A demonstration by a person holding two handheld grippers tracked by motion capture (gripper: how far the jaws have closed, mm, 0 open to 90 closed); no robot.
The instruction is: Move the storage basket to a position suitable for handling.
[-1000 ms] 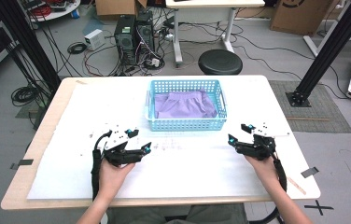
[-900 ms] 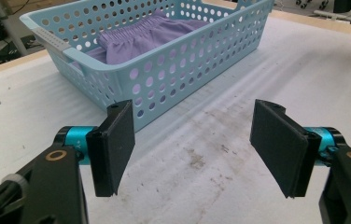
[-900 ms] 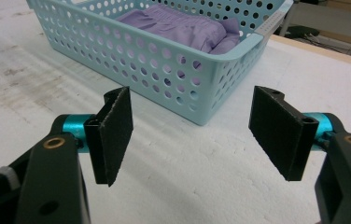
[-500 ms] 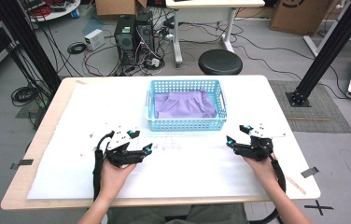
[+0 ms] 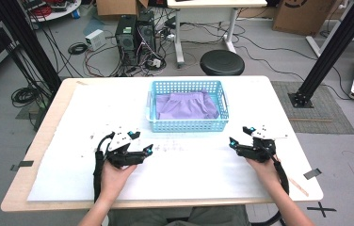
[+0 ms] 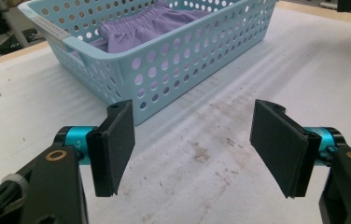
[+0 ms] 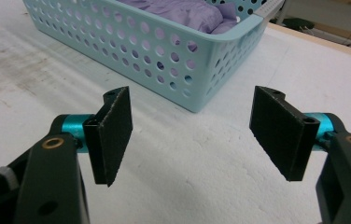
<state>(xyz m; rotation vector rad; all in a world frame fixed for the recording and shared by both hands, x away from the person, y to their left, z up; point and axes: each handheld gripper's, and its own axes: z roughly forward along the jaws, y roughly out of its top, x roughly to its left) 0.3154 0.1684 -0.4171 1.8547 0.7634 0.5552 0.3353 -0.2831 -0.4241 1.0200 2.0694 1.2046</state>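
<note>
The left gripper (image 5: pixel 140 142) rests low over the table (image 5: pixel 62 188), held from behind by the person's left hand (image 5: pixel 111 176), forearm reaching in from the near edge. Its jaws stand wide apart with nothing between them, aimed toward the basket's near left corner. The right gripper (image 5: pixel 241 136) mirrors it on the other side, gripped by the right hand (image 5: pixel 264 169), jaws likewise parted and empty. Each jaw is a flat black rectangular pad (image 6: pixel 115 144) on a shiny teal collar. The table is covered by a white, slightly grainy sheet, smudged grey in front of the basket. Beyond both grippers, well apart from them, sits the basket (image 5: pixel 187 125): light blue plastic, rectangular, its walls pierced with rows of round holes. Inside lies a cloth (image 5: pixel 187 106), soft, lilac and rumpled, with a gathered elastic edge.
</note>
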